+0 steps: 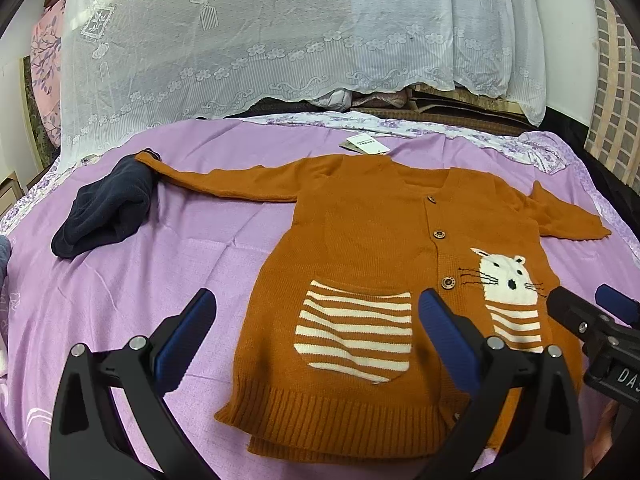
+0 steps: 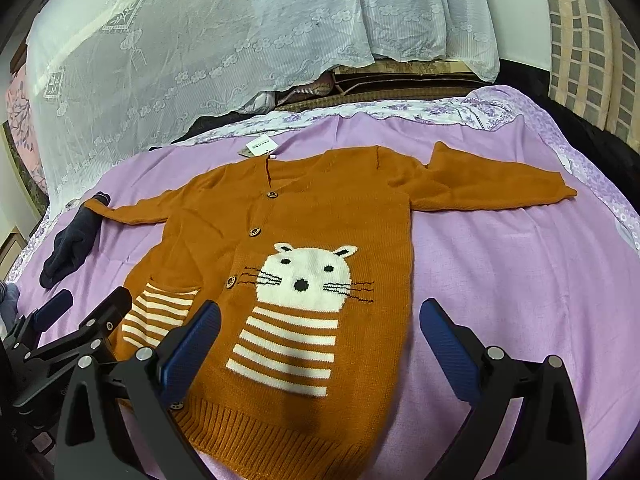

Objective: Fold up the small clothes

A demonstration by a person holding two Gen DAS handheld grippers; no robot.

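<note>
An orange knit cardigan [image 1: 360, 232] with a white cat face, striped pockets and wooden buttons lies flat, front up, sleeves spread, on the purple bed sheet [image 1: 180, 248]. It also shows in the right wrist view [image 2: 320, 208]. My left gripper [image 1: 316, 320] is open and empty above the hem and left pocket. My right gripper [image 2: 320, 332] is open and empty above the hem below the cat. Each gripper shows at the edge of the other's view: the right one [image 1: 592, 308] and the left one [image 2: 84, 308].
A dark navy garment [image 1: 104, 208] lies bunched at the cardigan's left cuff, also in the right wrist view [image 2: 72, 244]. A paper tag [image 1: 362, 145] sits at the collar. White lace-covered bedding [image 1: 260, 40] is piled behind. The bed's edge falls off at the right.
</note>
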